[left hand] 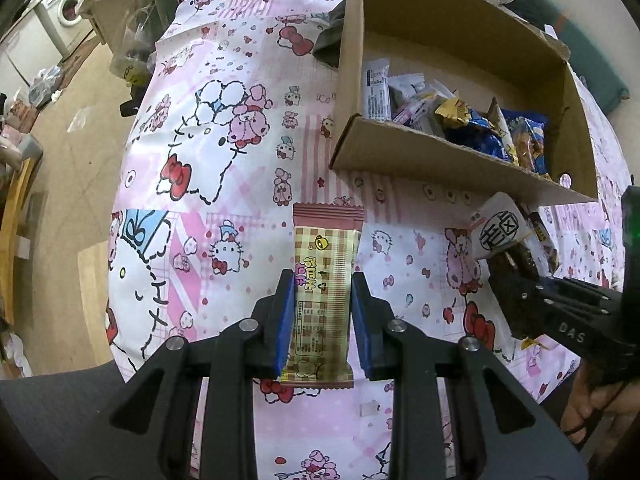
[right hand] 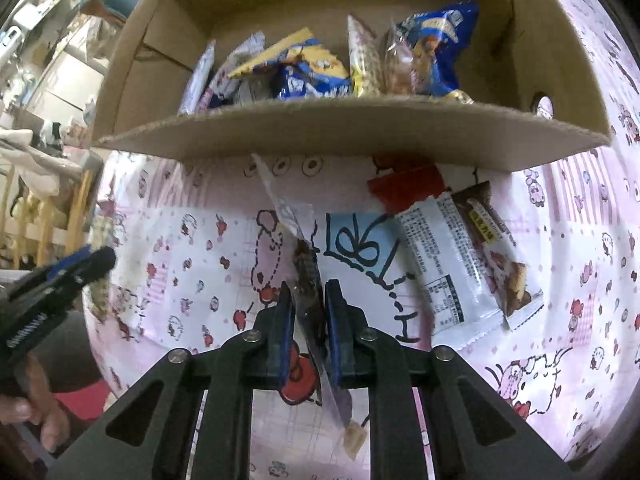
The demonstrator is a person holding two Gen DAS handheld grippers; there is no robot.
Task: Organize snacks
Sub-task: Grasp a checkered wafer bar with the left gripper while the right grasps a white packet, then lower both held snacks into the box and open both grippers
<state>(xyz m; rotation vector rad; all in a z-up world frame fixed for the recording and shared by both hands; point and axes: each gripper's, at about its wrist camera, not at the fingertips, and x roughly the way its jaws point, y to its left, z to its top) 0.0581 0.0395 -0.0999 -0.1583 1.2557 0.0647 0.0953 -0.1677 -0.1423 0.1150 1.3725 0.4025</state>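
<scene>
My left gripper (left hand: 322, 280) is shut on a beige-and-pink checked snack bar (left hand: 325, 292), held above the patterned cloth. My right gripper (right hand: 307, 292) is shut on a thin snack packet (right hand: 308, 280) with a clear wrapper and dark contents, seen edge-on. From the left wrist view the same packet (left hand: 502, 230) shows a white label end and sits in the right gripper (left hand: 516, 276) near the box front. The cardboard box (right hand: 340, 132) holds several snack bags (right hand: 424, 52). Two more wrapped snacks (right hand: 448, 264) lie on the cloth in front of the box.
A pink cartoon-print cloth (left hand: 224, 184) covers the table. A red piece (right hand: 406, 188) lies by the box's front wall. A hand (right hand: 36, 412) holds the left gripper (right hand: 68, 280) at lower left. Beyond the table's left edge are floor and a washing machine (left hand: 68, 8).
</scene>
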